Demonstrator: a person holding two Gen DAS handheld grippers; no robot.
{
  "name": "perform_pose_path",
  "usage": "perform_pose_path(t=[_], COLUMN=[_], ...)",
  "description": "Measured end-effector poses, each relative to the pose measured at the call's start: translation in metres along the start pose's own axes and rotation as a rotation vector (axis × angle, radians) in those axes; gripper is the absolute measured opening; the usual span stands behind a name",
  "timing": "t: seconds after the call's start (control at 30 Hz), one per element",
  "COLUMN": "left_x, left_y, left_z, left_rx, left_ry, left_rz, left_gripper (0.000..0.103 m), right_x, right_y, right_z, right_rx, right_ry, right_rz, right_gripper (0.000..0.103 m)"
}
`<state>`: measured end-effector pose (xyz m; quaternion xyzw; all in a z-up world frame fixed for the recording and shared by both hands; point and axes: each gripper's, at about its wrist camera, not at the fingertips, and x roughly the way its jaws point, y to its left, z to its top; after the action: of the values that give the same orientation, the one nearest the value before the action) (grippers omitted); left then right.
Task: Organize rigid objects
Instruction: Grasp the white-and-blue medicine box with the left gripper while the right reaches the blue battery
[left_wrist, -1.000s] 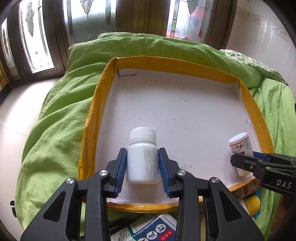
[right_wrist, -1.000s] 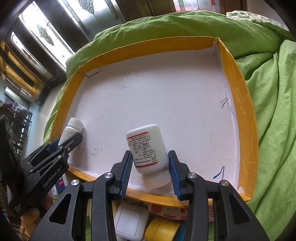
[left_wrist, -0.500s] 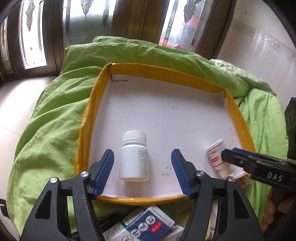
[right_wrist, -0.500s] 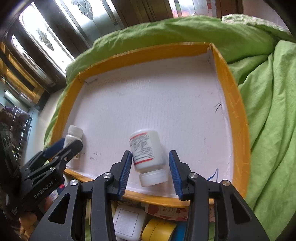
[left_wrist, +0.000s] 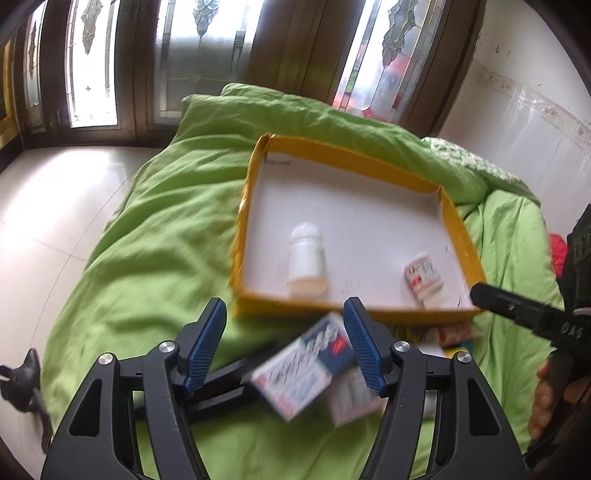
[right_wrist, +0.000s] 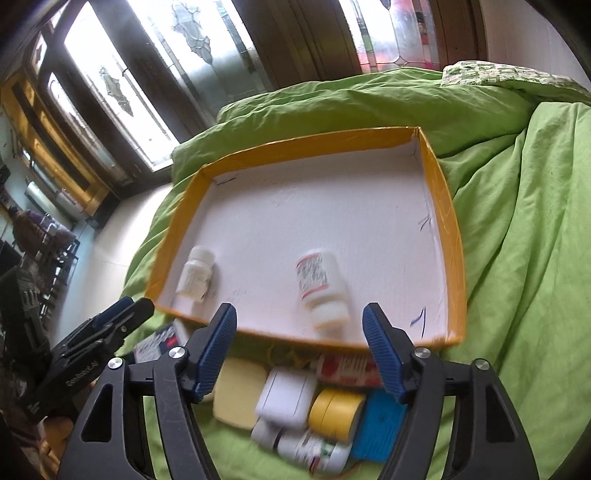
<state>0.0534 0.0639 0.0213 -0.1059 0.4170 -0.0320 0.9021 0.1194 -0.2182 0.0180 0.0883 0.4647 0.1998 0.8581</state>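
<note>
A yellow-rimmed white tray lies on the green quilt. A plain white bottle lies in its near left part. A red-labelled white bottle lies in its near right part. My left gripper is open and empty, pulled back over a blue-and-white box. My right gripper is open and empty, above a pile with a white case, yellow tape roll and blue block.
The green quilt surrounds the tray. A cream pad, a red-labelled pack and another bottle lie in the pile. Pale floor is at left, windows behind. Each gripper shows at the edge of the other's view.
Both grippers let go of their bottles, opened wide and drew back from the tray. Both bottles now lie in the tray. The pile in front of the tray came into view.
</note>
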Motion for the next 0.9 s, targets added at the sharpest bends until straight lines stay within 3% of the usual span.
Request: perform_pose_path(t=[0.43, 0.6, 0.73, 0.9], left_x=[-0.019, -0.02, -0.03, -0.039], left_y=[-0.002, 0.009, 0.004, -0.001], left_z=[-0.027, -0.032, -0.028, -0.022], left_rx=[-0.026, -0.11, -0.046, 0.112], left_ry=[0.041, 0.11, 0.127, 0.155], left_rz=[0.022, -0.074, -0.043, 0.032], left_gripper=[0.065, 0.065, 0.065, 0.065], right_x=[-0.027, -0.034, -0.046, -0.053], right_y=[0.011, 0.006, 0.001, -0.007], right_z=[-0.031, -0.04, -0.045, -0.047], right_rx=[-0.007, 0.001, 0.008, 0.037], right_ry=[0.025, 0.03, 0.012, -0.01], right_rz=[0.072, 0.077, 0.088, 0.09], right_gripper=[0.072, 0.073, 0.073, 0.073])
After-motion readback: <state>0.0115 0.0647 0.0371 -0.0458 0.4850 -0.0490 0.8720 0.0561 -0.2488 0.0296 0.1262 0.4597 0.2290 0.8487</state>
